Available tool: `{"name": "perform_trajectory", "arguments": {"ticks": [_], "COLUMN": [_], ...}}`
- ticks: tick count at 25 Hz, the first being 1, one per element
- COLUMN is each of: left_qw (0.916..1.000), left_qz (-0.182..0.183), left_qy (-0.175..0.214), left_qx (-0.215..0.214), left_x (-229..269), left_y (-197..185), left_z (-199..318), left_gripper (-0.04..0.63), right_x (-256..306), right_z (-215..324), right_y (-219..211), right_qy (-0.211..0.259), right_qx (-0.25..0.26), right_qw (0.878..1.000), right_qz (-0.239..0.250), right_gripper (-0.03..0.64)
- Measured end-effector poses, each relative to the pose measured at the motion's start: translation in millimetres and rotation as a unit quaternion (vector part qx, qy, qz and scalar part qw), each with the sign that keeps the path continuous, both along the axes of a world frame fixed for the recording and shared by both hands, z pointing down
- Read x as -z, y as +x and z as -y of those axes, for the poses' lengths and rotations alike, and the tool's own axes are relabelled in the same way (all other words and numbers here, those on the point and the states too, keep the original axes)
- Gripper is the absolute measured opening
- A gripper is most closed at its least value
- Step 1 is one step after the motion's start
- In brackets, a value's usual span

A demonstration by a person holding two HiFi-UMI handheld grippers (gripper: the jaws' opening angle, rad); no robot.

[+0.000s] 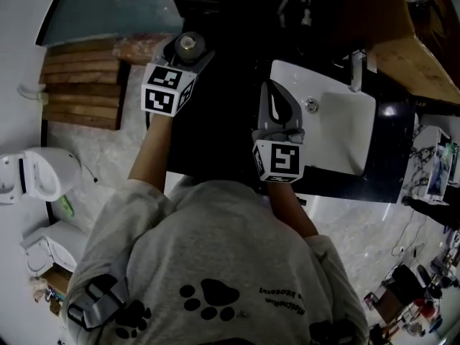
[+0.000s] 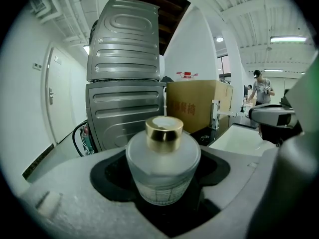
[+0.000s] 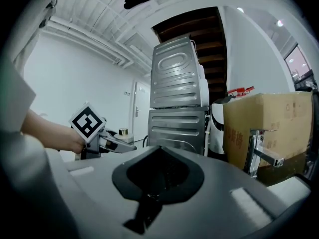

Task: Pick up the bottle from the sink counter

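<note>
A frosted glass bottle point(image 2: 162, 168) with a gold cap sits between the jaws of my left gripper point(image 2: 162, 185), which is shut on its round body. In the head view the bottle point(image 1: 190, 44) shows from above in the left gripper point(image 1: 188, 50), beyond the left end of the black counter point(image 1: 215, 121). The right gripper view shows the left gripper point(image 3: 117, 142) carrying the bottle point(image 3: 123, 132) in the air at the left. My right gripper point(image 1: 275, 99) hovers over the counter beside the sink point(image 1: 363, 157). Its jaws point(image 3: 158, 176) are together with nothing between them.
A white basin with a chrome tap point(image 1: 356, 70) is set in the counter at the right. Two stacked grey machines point(image 2: 124, 83) and a cardboard box point(image 2: 197, 103) stand beyond it. Wooden slats point(image 1: 83, 85) and a white toilet point(image 1: 36, 178) lie to the left.
</note>
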State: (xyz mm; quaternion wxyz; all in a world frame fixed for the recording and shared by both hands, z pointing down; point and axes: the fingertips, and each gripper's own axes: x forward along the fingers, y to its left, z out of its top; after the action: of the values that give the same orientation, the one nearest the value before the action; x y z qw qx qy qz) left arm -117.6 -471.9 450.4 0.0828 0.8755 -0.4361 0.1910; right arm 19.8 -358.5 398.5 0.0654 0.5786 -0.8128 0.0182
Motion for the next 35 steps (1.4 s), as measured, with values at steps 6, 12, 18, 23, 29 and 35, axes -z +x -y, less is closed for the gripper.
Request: {"name": "perform_trajectory", "arguments": {"ticks": [6,12,18,23,29,35], "left_qw": [0.9998,0.9987,0.9970,0.9951,0.9973,0.9979], "left_qz": [-0.003,-0.015,-0.034,-0.030,-0.016,-0.019], "left_qy": [0.018,0.042,0.067,0.093,0.069,0.053], "left_qx": [0.013,0.026,0.021,0.013,-0.017,-0.034], "left_x": [22.4,50.8,81.7,100.1,94.7,89.0], "left_y": [-10.1,-14.1,-4.8,5.6,21.3,31.0], "left_z": [-37.6,-67.7,-100.4,-127.1,-156.4,-173.9], "left_gripper": [0.337,0.337,0.337,0.337,0.337,0.337], "right_x": [14.8,26.5,41.6,52.0,61.6,60.7], "right_z": [-9.5,-20.5,-30.2,-41.3,-61.1,-74.7], "right_y": [-3.4,-1.0,0.0,-1.5,-3.5,-6.1], "right_qy": [0.017,0.028,0.039,0.045,0.043,0.042], "right_qx": [0.006,0.002,-0.003,-0.001,-0.002,-0.003], "right_qw": [1.000,1.000,0.999,0.999,0.999,0.999], "right_qz": [0.006,0.007,0.002,-0.004,-0.009,-0.025], "right_gripper": [0.000,0.000,0.000,0.000,0.000,0.000]}}
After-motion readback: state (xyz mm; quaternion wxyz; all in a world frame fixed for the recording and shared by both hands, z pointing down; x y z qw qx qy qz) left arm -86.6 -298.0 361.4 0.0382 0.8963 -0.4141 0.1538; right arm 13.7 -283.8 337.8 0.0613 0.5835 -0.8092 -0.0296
